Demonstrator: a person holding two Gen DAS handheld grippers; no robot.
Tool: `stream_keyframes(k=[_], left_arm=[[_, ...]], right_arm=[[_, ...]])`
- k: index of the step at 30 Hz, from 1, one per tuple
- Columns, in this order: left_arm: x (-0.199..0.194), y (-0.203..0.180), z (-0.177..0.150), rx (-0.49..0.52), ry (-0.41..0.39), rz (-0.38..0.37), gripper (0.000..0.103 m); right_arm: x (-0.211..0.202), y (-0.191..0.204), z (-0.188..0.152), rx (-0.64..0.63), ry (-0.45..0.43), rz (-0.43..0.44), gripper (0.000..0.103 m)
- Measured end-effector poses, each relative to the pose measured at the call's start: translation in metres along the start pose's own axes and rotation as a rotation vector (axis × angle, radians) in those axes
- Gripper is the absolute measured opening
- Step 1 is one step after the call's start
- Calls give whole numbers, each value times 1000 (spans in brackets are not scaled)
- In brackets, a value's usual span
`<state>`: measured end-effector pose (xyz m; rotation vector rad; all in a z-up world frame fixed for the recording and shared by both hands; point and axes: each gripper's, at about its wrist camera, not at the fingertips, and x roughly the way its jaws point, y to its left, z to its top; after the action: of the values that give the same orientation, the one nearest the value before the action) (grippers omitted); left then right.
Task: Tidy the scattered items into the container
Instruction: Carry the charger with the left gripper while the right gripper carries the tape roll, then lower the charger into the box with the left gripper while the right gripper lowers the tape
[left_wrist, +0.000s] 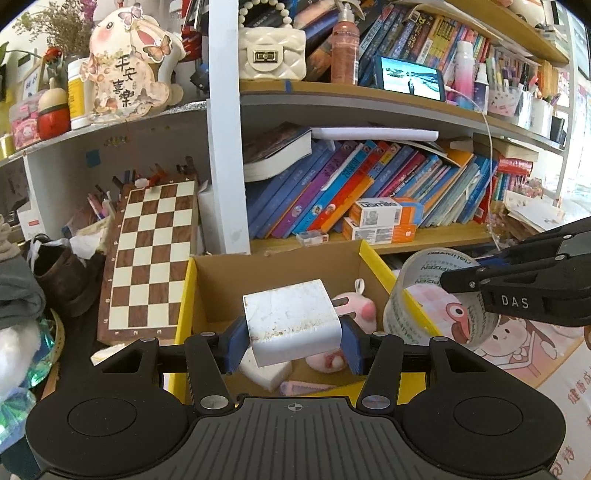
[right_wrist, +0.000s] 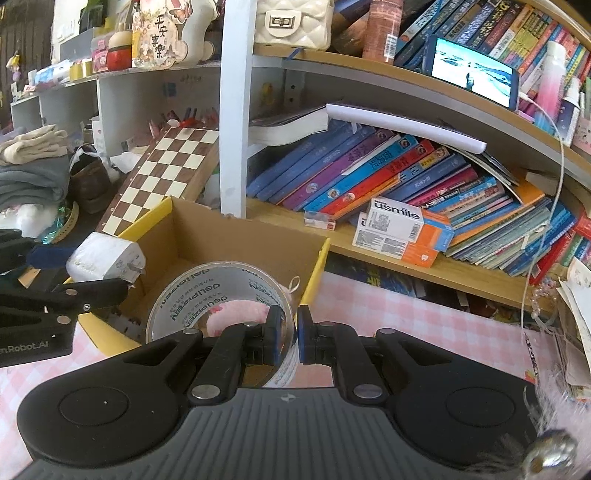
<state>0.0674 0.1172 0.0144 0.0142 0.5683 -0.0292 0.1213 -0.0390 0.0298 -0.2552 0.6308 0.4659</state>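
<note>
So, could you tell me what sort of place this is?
Probably a home study or child's room: crowded shelves of children's books, a chessboard leaning by them, and a pink checked cloth under the cardboard box.

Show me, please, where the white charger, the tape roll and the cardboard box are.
white charger (left_wrist: 291, 325), left wrist view, top face.
tape roll (right_wrist: 192, 295), right wrist view, inner printed wall.
cardboard box (left_wrist: 280, 269), left wrist view, inner back wall.
</note>
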Motion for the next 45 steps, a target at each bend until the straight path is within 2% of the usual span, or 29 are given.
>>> stream_keyframes(k=[15,28,45], left_arm=[[46,14,7,-15,56,-13,51],[84,20,10,-11,106,-26,51],[121,39,7,-33,186,15,51]], right_arm=[[49,8,12,-43,54,30,9],[83,21,7,-84,120,94,9],[122,33,4,-126,177,160,9]])
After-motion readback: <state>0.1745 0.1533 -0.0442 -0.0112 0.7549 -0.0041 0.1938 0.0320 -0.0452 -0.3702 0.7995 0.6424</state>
